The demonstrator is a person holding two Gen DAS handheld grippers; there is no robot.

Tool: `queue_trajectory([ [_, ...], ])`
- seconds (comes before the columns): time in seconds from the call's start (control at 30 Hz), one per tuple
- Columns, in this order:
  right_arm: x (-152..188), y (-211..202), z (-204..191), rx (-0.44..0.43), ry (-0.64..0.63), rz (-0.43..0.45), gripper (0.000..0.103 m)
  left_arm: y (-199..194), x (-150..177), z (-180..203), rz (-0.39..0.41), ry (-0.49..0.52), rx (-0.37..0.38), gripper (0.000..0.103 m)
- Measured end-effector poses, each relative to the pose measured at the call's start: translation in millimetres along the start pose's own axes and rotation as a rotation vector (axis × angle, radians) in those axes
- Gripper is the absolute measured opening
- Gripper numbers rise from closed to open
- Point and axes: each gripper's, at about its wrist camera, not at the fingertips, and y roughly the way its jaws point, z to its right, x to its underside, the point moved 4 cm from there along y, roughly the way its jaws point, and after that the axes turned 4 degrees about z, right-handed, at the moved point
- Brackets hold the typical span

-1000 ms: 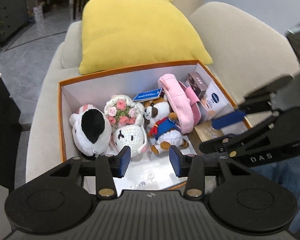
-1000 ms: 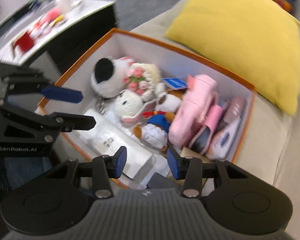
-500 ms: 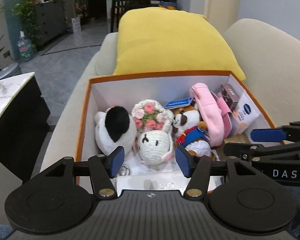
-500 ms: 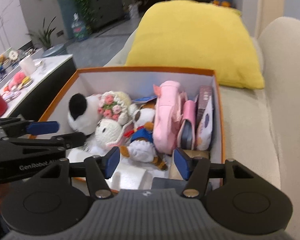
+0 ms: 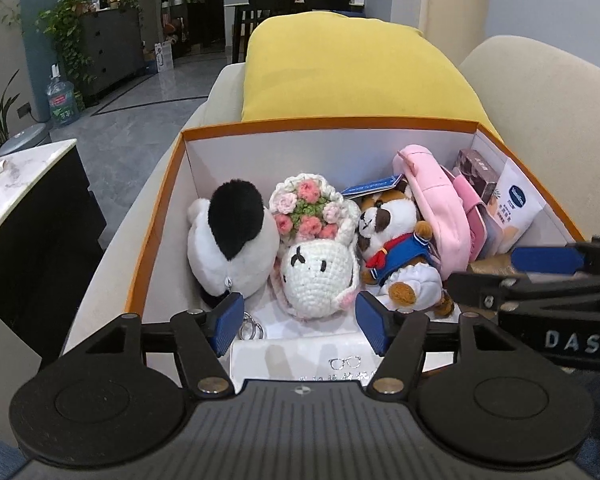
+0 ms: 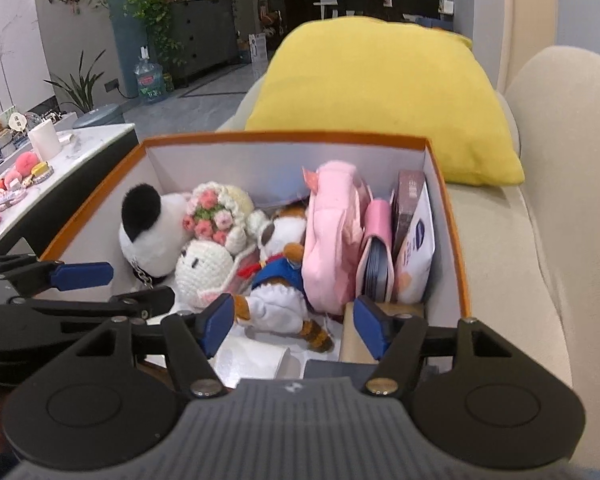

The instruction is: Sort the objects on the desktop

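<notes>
An orange-edged box (image 5: 328, 123) (image 6: 284, 136) sits on a beige sofa. It holds a black-and-white plush (image 5: 232, 240) (image 6: 148, 224), a crochet doll with pink flowers (image 5: 314, 248) (image 6: 212, 240), a raccoon plush in a blue sailor suit (image 5: 396, 248) (image 6: 280, 276), a pink pouch (image 5: 436, 200) (image 6: 332, 232) and small packets (image 5: 512, 204) (image 6: 414, 240). My left gripper (image 5: 298, 316) is open and empty at the box's near edge, just before the crochet doll. My right gripper (image 6: 294, 320) is open and empty over the near right part, close to the raccoon plush.
A yellow cushion (image 5: 352, 72) (image 6: 384, 96) leans behind the box. A black cabinet with a marble top (image 5: 24, 168) (image 6: 48, 160) stands to the left, with small items on it. The sofa back (image 5: 548, 120) rises on the right.
Both grippers have swung level and pulled back a little, so both views now face the box straight on. Both stay open and empty. The things in the box have not moved.
</notes>
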Motion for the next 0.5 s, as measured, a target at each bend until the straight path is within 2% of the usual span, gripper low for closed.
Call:
queue_trajectory([
  [0.23, 7.3, 15.9, 1.5, 0.007, 0.01, -0.022, 0.068, 11.1, 6.1, -6.1, -0.037, -0.077, -0.001, 0.074],
  [0.5, 10.6, 19.1, 0.3, 0.015, -0.004, 0.002, 0.068, 15.1, 10.6, -6.5, -0.011, -0.081, 0.002, 0.076],
])
